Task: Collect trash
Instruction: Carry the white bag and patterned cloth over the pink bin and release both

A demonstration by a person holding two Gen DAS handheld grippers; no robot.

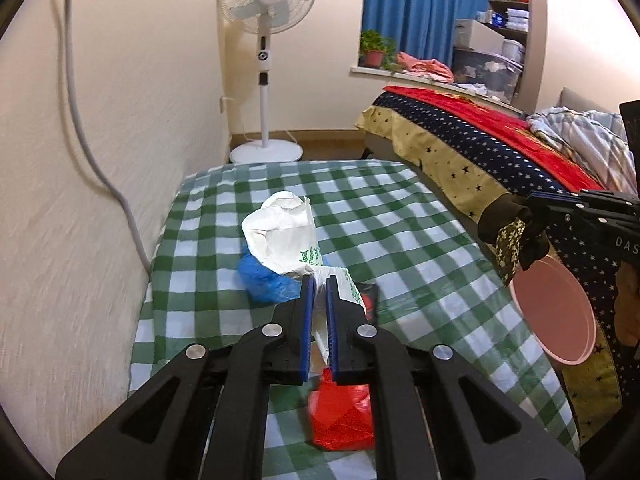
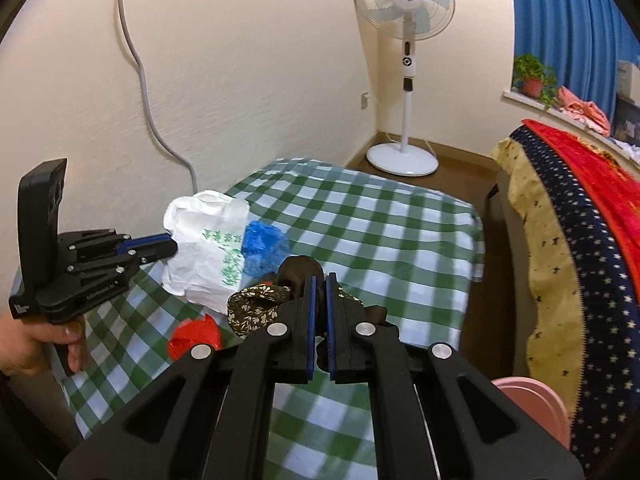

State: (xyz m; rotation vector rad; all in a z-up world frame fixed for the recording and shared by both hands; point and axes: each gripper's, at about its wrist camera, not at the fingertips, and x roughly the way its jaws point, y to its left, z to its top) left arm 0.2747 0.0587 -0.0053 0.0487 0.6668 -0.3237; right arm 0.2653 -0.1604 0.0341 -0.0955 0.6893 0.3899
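A crumpled white plastic bag [image 1: 280, 236] with green print hangs lifted over the green-checked tablecloth [image 1: 400, 220], with my left gripper [image 1: 319, 280] shut on its lower end. In the right wrist view that left gripper [image 2: 172, 246] pinches the white bag [image 2: 208, 248] from the left. My right gripper [image 2: 319, 280] is shut on a black cloth scrap with a floral band [image 2: 256, 304]. The left wrist view shows the right gripper [image 1: 532, 208] with the scrap [image 1: 508, 240] dangling above a pink bin [image 1: 560, 320]. A blue plastic wad [image 1: 260, 280] and a red bag [image 1: 342, 420] lie on the cloth.
A bed with star-patterned sheets and a red blanket [image 1: 500, 140] runs along the right, close to the table. The wall with a grey cable [image 1: 100, 160] borders the left. A standing fan [image 1: 266, 80] is at the back. A hand [image 2: 24, 344] holds the left gripper's handle.
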